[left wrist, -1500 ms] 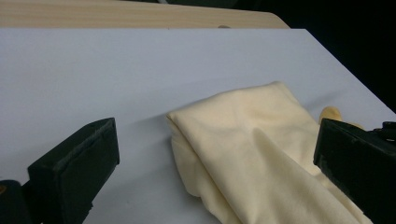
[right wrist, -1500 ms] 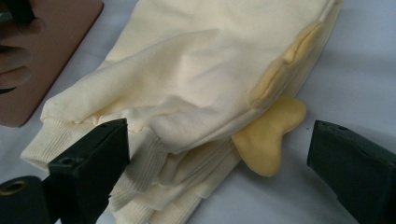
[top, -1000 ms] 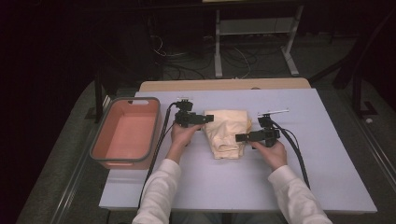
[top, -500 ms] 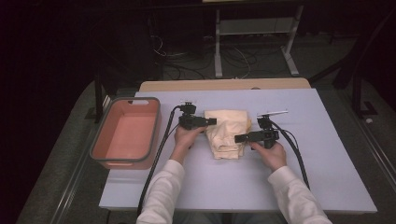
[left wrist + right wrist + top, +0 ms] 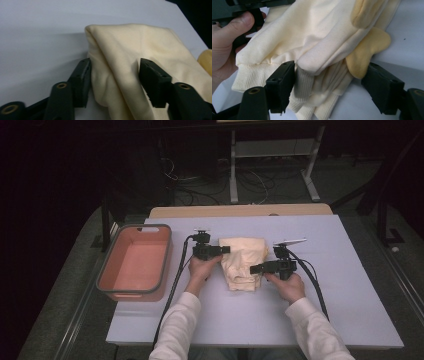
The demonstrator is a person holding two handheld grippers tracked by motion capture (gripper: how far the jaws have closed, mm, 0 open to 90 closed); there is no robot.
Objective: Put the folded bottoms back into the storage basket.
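A cream folded garment (image 5: 245,262) lies in the middle of the pale table. My left gripper (image 5: 227,250) is at its upper left edge. In the left gripper view, that gripper (image 5: 113,75) is open, its jaws straddling a thick fold of the garment (image 5: 150,45). My right gripper (image 5: 254,269) points left at the garment's near right part. It (image 5: 329,80) is open wide, with the ribbed hem and a sleeve cuff of the garment (image 5: 312,32) between its jaws. A deeper yellow flap (image 5: 367,50) sticks out beside its right jaw.
A salmon bin with a grey rim (image 5: 106,266) stands at the table's left side. The table (image 5: 350,295) has bare surface to the right and front of the garment. Cables trail from both grippers toward the near edge. A hand (image 5: 227,45) holds the left gripper, close to the cloth.
The left gripper has come slightly nearer to me along the garment's left edge. The right gripper has hardly moved. The garment keeps about the same shape.
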